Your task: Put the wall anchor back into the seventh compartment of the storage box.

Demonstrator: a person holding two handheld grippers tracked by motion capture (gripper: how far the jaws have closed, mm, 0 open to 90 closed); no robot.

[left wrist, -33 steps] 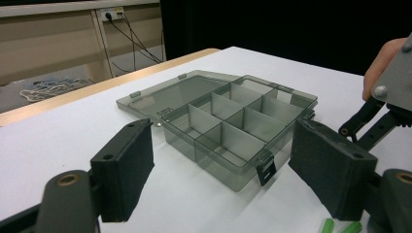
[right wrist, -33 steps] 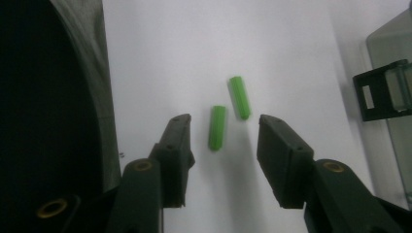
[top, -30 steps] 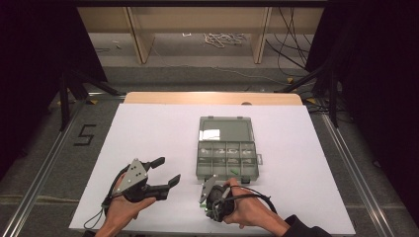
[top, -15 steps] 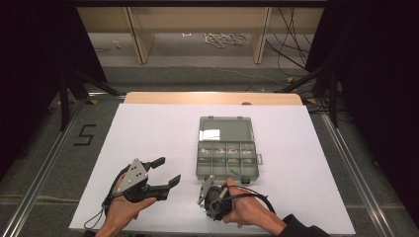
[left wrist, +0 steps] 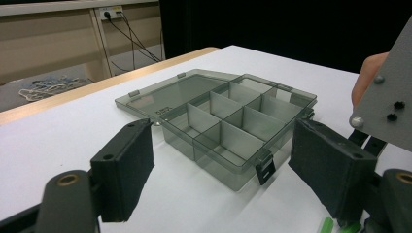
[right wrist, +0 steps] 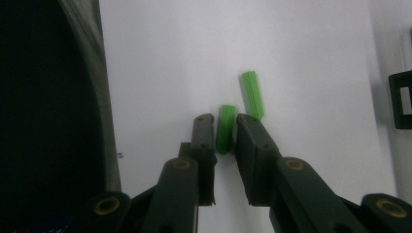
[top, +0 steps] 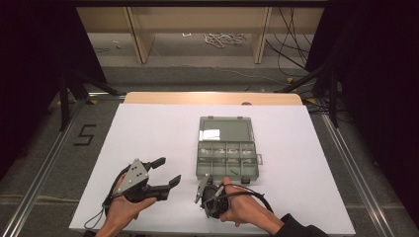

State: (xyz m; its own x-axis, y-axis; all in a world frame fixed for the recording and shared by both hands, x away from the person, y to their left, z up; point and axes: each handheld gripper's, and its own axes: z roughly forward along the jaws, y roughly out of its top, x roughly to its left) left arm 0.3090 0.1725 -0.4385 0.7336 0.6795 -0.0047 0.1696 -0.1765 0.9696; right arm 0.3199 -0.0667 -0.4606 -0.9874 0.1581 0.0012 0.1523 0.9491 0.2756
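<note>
A person seated at a white table (top: 148, 128) is working the right gripper (right wrist: 226, 127) down onto one of two small green plastic plugs, wall-anchor-like pieces, lying on the tabletop just in front of a smoky-grey compartment box (top: 226, 157). In the right gripper view the jaws have just been closing around the nearer green plug (right wrist: 226, 127); the plug sits upright in the picture between the two black pads, which are drawing in to its sides, though whether they are pressing it firmly yet is hard to tell. The second green plug (right wrist: 253, 94) is lying just beyond, beside the tip of one jaw and apart from the first. The box is resting open near the table's middle, its clear lid (top: 226, 129) folded back flat and its divided cells facing up, with something small and green showing at its near edge in the high view. The left gripper (top: 162, 171) is waiting to the left of the box, jaws standing wide apart and empty, aimed toward the box's latch (left wrist: 265, 170). The step in hand appears to be the pickup; the next move is likely calling for a firm pinch, a straight lift clear of the neighbouring plug, and a short carry over the box wall into a cell.
</note>
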